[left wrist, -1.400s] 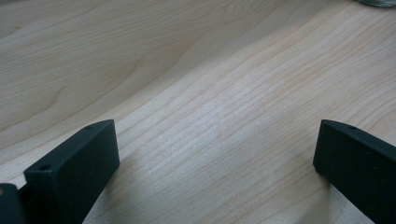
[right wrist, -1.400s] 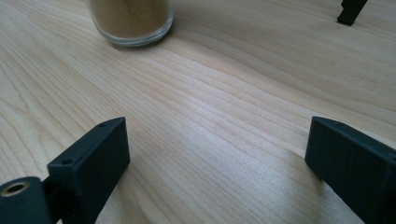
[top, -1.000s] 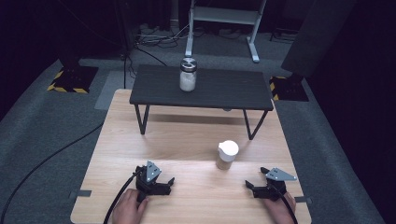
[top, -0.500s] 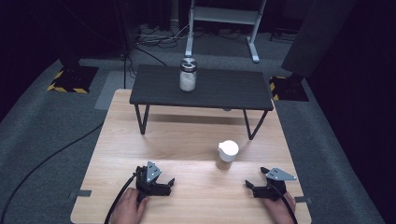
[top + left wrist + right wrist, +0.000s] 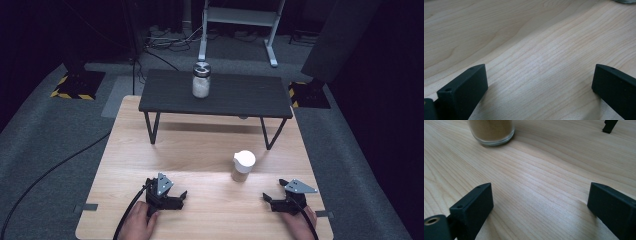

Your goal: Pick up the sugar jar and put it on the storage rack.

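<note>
Jar with a white lid (image 5: 243,165), holding tan powder, stands upright on the pale wooden tabletop (image 5: 200,155), a little right of its middle. This jar serves as the landmark for everything else. In the right gripper view its glass base (image 5: 492,131) sits at the upper left, resting flat on the wood grain.

Nearer the person than the jar and to its right, the right tool (image 5: 274,200) rests low on the tabletop, held by a hand (image 5: 299,226) at the near edge. Its two black jaws stand wide apart with nothing between them but bare wood.

Nearer the person than the jar and well to its left, the left tool (image 5: 180,198) also lies low on the tabletop, held by the other hand (image 5: 138,226), with a black cable (image 5: 126,215) trailing back. Its jaws are spread wide and grip nothing.

Beyond the jar, a small black side table (image 5: 215,95) on thin legs stands across the far part of the tabletop. On it, behind and left of the jar, stands a second glass jar (image 5: 201,80) with a dark lid and white contents.
</note>
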